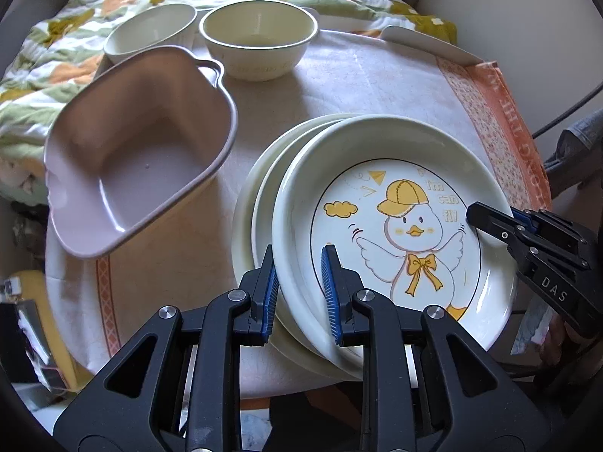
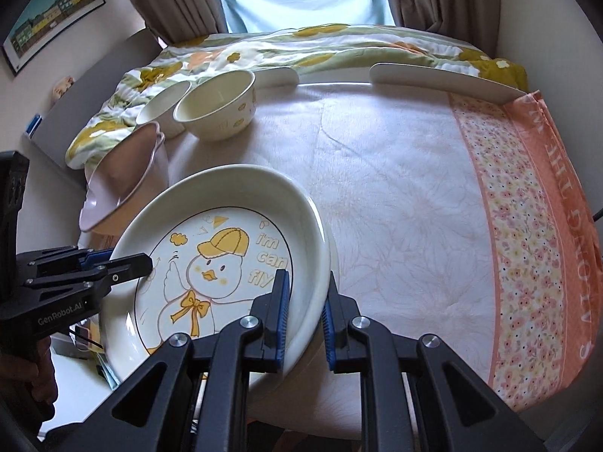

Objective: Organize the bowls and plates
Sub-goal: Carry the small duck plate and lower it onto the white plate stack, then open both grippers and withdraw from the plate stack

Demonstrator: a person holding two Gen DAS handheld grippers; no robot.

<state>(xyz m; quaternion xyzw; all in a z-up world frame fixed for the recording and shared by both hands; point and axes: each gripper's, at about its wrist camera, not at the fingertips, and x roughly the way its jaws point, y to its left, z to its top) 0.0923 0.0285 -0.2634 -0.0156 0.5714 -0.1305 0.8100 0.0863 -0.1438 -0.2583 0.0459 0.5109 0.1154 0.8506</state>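
Note:
A stack of cream plates sits on the table; the top duck plate (image 1: 395, 203) (image 2: 211, 248) has a yellow-capped duck drawing. My left gripper (image 1: 299, 293) straddles the near-left rim of the duck plate, one pad inside, one outside, touching it. It also shows at the left of the right wrist view (image 2: 145, 263). My right gripper (image 2: 305, 312) straddles the opposite rim the same way, seen at the right of the left wrist view (image 1: 476, 213). Lower plates (image 1: 260, 196) poke out underneath. A pink handled dish (image 1: 132, 158) (image 2: 117, 184) and two cream bowls (image 1: 260, 37) (image 1: 150, 32) stand behind.
The table wears a white and orange flowered cloth (image 2: 414, 196). White flat plates (image 2: 444, 75) (image 2: 277, 75) lie at its far edge. A flowered quilt on a bed (image 2: 301, 45) lies beyond, with curtains and a window behind.

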